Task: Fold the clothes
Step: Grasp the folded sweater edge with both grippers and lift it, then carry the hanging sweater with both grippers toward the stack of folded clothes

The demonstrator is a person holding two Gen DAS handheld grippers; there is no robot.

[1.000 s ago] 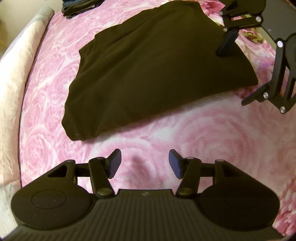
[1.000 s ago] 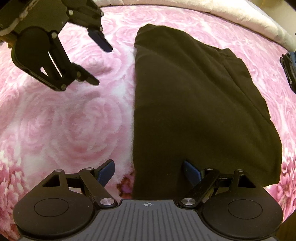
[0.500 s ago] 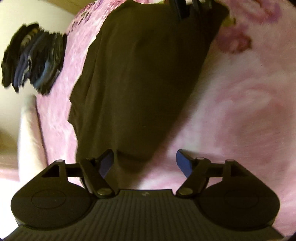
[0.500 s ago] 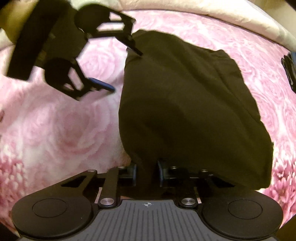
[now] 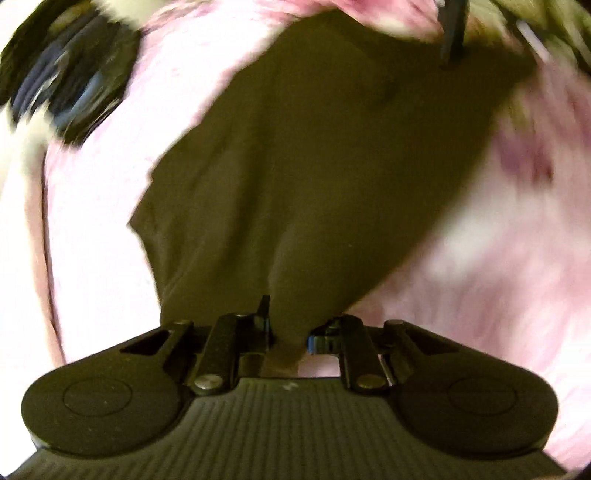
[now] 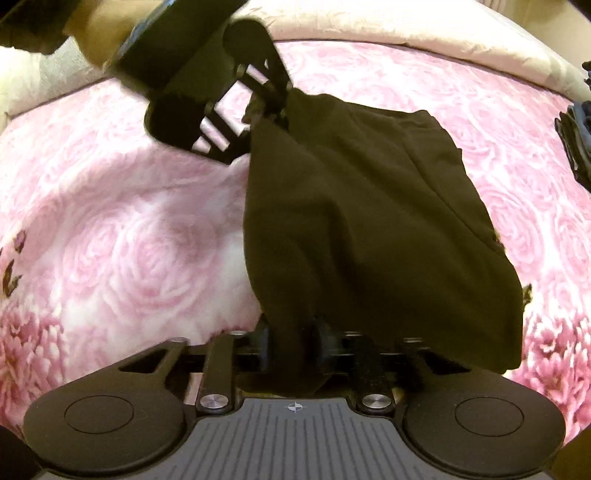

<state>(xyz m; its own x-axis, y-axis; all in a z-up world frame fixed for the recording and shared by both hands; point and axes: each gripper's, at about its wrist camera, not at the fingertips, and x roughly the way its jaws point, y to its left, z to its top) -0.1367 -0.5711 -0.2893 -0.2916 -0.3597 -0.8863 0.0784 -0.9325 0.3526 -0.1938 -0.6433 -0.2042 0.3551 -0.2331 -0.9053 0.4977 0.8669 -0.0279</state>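
A dark brown garment [image 5: 314,166] [image 6: 369,221] lies on the pink rose-patterned bedspread [image 6: 129,240]. My left gripper [image 5: 288,332] is closing, with one corner of the garment bunched between its pads. From the right wrist view that left gripper [image 6: 266,110] pinches the far corner, which is lifted. My right gripper [image 6: 293,339] holds the near corner; its jaws are opening, though the pads still press the cloth. The garment's left edge hangs raised between the two grippers. The left wrist view is blurred by motion.
A pile of dark folded clothes [image 5: 62,85] [image 6: 576,147] sits near the bed's edge. A cream quilted border [image 6: 406,29] runs along the far side. A person's hand holds the left gripper at the top left of the right wrist view.
My left gripper swung over to the garment's far corner and shut on it. My right gripper shut on the near corner and rose, lifting that edge off the bedspread.
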